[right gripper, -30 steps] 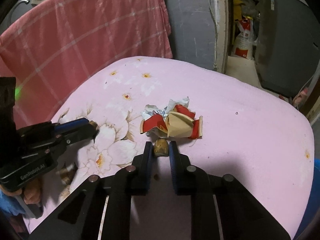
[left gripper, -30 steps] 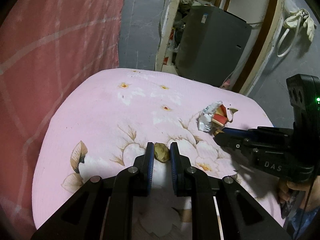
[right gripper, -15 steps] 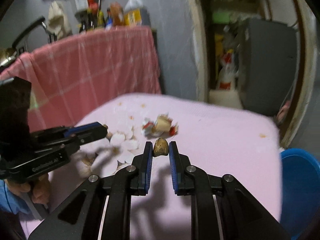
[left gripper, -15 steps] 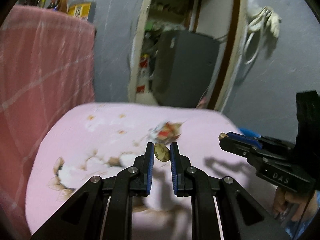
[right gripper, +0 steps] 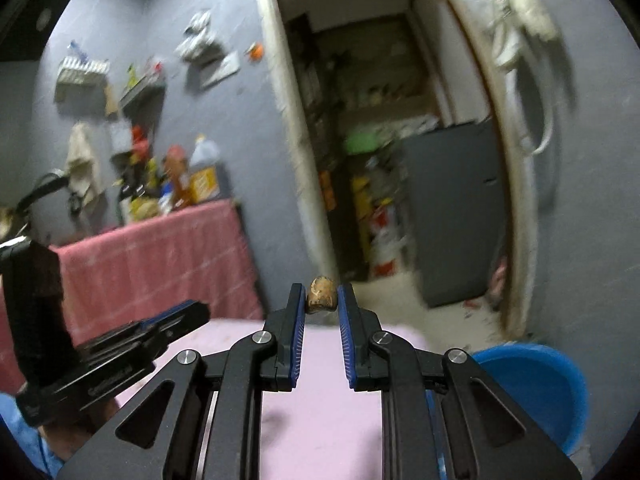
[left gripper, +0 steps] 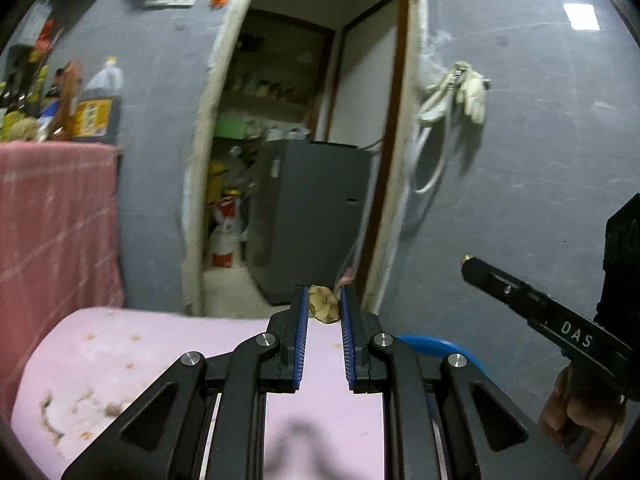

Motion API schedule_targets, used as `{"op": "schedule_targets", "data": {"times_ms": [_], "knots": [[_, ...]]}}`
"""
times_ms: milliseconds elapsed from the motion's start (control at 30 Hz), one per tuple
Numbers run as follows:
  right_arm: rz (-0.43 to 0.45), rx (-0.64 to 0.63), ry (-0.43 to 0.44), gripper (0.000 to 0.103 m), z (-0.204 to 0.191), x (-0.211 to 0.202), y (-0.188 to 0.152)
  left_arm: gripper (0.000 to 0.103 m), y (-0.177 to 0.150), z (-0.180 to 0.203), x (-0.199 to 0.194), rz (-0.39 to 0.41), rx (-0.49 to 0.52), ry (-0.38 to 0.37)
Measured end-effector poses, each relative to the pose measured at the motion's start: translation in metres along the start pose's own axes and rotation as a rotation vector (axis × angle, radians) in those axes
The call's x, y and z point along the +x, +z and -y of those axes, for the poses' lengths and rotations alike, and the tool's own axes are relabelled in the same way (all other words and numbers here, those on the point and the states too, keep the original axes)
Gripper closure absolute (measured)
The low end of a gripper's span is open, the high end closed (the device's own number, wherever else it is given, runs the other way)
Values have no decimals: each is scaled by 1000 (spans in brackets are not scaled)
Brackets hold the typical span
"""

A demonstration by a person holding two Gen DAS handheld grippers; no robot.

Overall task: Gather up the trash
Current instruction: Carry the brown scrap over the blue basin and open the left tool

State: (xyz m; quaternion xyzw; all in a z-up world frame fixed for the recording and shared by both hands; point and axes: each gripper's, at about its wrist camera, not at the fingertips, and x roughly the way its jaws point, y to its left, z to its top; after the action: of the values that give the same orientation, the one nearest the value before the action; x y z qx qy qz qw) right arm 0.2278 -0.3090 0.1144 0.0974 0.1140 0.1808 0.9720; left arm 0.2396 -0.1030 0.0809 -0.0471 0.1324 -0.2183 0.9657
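Note:
My left gripper [left gripper: 324, 306] is shut on a small tan crumpled scrap [left gripper: 325, 309], held up above the pink flowered bed cover [left gripper: 132, 356]. My right gripper [right gripper: 321, 300] is shut on a small brown nut-like scrap [right gripper: 321, 295], also raised above the pink cover [right gripper: 320, 412]. The right gripper shows at the right of the left wrist view [left gripper: 536, 312], and the left gripper shows at the left of the right wrist view [right gripper: 120, 348]. A blue bucket [right gripper: 536, 388] stands low to the right, beside the bed; its rim shows in the left wrist view [left gripper: 436, 346].
A doorway ahead opens on a cluttered storeroom with a dark grey cabinet [left gripper: 308, 216]. A pink checked cloth [left gripper: 52, 232] covers a table at the left with bottles [left gripper: 98, 104] on it. A glove and white hose [left gripper: 460, 96] hang on the grey wall.
Both grippers have lifted and tilted up from the bed, each still holding its scrap. The foil and red wrapper pile has dropped out of view; the blue bucket has come into view.

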Motion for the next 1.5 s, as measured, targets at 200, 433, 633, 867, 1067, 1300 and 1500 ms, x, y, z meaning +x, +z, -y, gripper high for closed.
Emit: {"op": "schedule_targets", "data": {"times_ms": [200, 433, 633, 867, 1067, 1300, 1500], "knots": [[65, 5, -119, 89, 42, -26, 1, 90, 3, 43, 29, -23, 67, -29], [41, 33, -229, 88, 89, -34, -12, 90, -11, 80, 71, -86, 63, -91], [-8, 120, -253, 88, 125, -36, -24, 90, -23, 103, 99, -156, 91, -119], [-83, 174, -267, 88, 147, -27, -40, 90, -37, 109, 127, -250, 52, -153], [-144, 218, -261, 88, 160, -18, -53, 90, -46, 104, 152, -361, -27, -203], [-182, 234, -268, 87, 164, -11, -60, 73, -55, 96, 174, -460, -97, -230], [-183, 237, -270, 79, 165, -11, -58, 64, -52, 91, 170, -450, -131, -226]]}}
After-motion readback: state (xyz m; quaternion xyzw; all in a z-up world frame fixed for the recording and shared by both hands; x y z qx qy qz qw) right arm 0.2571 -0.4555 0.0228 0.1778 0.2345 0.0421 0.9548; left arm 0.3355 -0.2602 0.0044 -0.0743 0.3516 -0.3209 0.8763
